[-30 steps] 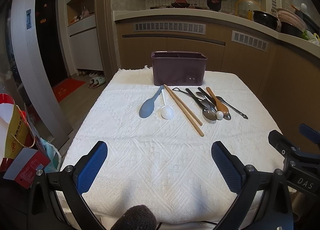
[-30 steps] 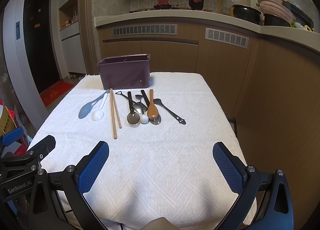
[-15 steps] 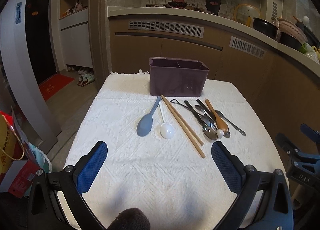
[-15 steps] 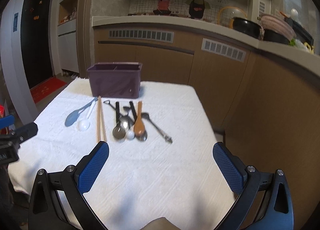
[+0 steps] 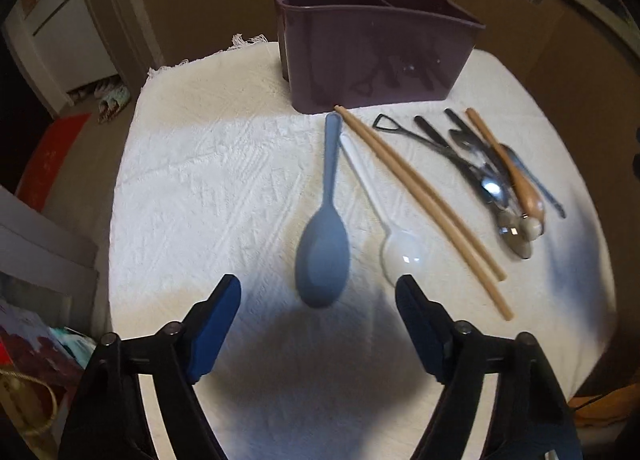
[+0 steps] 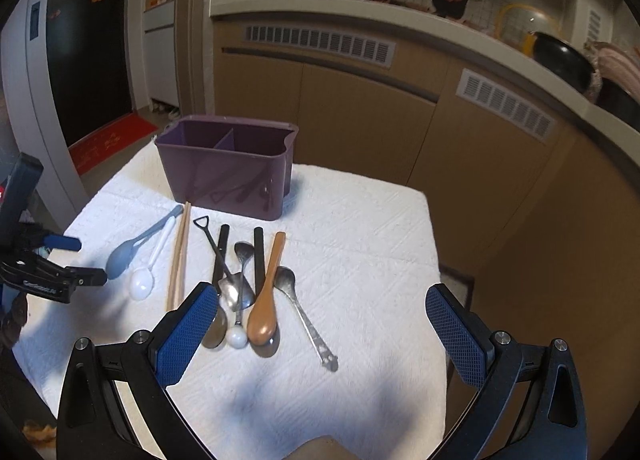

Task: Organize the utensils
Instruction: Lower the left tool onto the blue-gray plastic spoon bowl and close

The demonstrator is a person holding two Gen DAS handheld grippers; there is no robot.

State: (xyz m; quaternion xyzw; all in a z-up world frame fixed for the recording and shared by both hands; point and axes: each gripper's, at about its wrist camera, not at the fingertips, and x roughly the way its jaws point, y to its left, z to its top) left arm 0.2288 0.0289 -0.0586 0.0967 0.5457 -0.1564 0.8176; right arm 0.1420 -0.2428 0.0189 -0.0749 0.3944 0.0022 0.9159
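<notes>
Utensils (image 6: pixel 240 284) laid out in a loose row on white, diamond-textured cloth (image 5: pixel 200 188) over the tabletop, just in front of a glossy dark-purple plastic caddy (image 5: pixel 372 48). Caddy rectangular, rounded at the corners, split by a divider into compartments; handles mirrored faintly in its front wall.

From one end of the row: matte grey-blue plastic spoon (image 5: pixel 323 248) with a broad oval bowl; slim white plastic spoon (image 5: pixel 402 252) just beside it, handles nearly touching near the caddy; pair of pale wooden chopsticks (image 5: pixel 424 200) lying side by side, long and round. Then an overlapping cluster — black-handled metal spoons, a loop-ended black handle (image 6: pixel 201 221), a piece ending in a small white ball (image 6: pixel 237 338), a smooth brown wooden spoon (image 6: pixel 264 316) resting across the steel, and a dull metal spoon (image 6: pixel 298 308) angled off to the side.

Left hand-held gripper (image 5: pixel 318 300) poised above the bowl of the grey-blue spoon, blue pads closing, nothing pinched yet. Right hand-held gripper (image 6: pixel 322 310) spread wide over the metal cluster, gripping nothing; blue pads cross-hatched, frame black.
</notes>
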